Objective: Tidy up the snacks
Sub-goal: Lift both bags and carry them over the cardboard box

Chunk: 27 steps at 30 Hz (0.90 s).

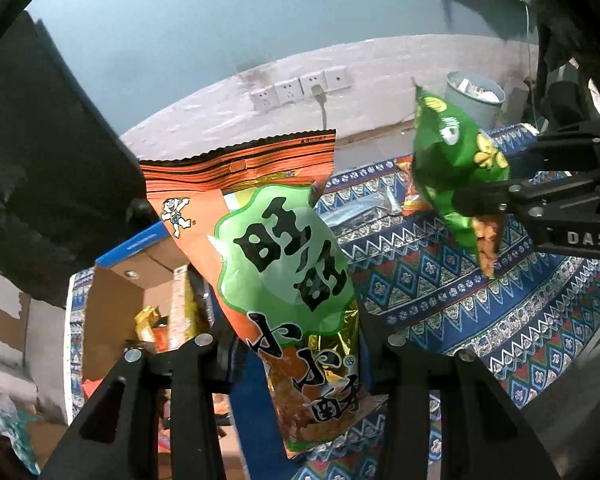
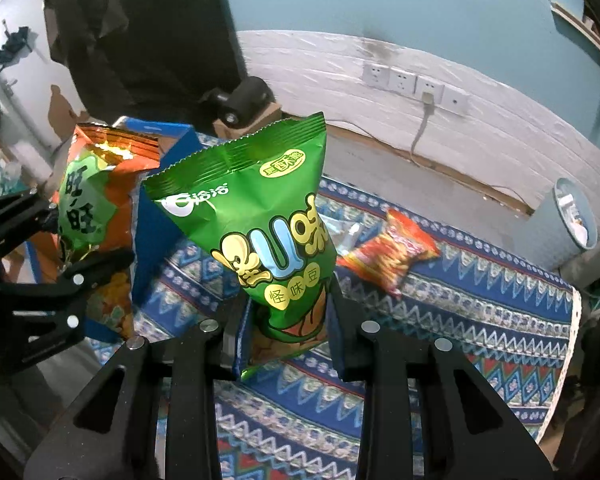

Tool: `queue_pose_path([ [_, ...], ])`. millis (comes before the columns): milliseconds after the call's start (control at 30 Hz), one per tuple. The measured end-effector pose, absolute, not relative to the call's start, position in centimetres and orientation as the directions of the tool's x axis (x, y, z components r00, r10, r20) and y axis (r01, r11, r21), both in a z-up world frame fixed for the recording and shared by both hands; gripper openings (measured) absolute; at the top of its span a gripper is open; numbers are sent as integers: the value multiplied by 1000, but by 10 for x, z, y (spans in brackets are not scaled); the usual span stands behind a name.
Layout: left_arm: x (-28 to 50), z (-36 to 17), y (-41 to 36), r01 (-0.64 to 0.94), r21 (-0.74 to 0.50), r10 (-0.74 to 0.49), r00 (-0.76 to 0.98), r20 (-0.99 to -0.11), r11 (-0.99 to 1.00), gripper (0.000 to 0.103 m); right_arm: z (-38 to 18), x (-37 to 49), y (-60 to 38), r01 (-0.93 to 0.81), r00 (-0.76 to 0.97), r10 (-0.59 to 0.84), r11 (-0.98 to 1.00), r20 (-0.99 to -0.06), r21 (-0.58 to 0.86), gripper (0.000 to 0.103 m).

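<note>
Left gripper [image 1: 296,364] clamped on the lower part of an orange snack bag [image 1: 260,248] with a green label, bag held up in the air, tilted. Right gripper [image 2: 288,332] closed narrow on the bottom of a green snack bag [image 2: 260,216], also lifted off the patterned cloth [image 2: 460,304].

Left wrist view only: inside of the open cardboard box [image 1: 116,300] at the left, with a gold wrapper [image 1: 148,320] and other packets in it, too cramped to tell apart. It also shows the right gripper from the side, green bag pinched near its lower end.

Right wrist view only: a red-orange packet [image 2: 392,252] lying on the cloth, well apart from both held bags, plus a clear wrapper [image 2: 348,236] just beside it, contents unreadable. Left gripper seen at the left edge, orange bag between its fingers.

Both views: wall sockets [image 2: 416,84] with one plug in, grey waste bin [image 2: 568,224] on the floor.

Bottom of the orange bag is cut off by the gripper frame. A dark shape [image 1: 40,160] covers the upper left, can't identify it.
</note>
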<state>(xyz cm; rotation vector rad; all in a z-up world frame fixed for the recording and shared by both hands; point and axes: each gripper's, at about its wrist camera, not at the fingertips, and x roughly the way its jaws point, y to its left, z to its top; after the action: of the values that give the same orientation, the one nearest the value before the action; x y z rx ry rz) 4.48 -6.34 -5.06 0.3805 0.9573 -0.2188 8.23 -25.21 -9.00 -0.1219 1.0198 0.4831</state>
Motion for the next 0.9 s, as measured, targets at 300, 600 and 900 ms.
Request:
queue_pose_path([
  [300,27,-32,-32,303,239,5,610,-792,923,44,-71,81,-215,-479,428,391,863,-815,162,30],
  [600,25,-20,18,220,211,25,634,-773,952,44,-62,86,-168,-532,422,431,830,-797,167,30],
  [900,30,-19,84,93,176,79,631,-771,980,44,-58,94,-116,-575,411,458,801,-788,166,30],
])
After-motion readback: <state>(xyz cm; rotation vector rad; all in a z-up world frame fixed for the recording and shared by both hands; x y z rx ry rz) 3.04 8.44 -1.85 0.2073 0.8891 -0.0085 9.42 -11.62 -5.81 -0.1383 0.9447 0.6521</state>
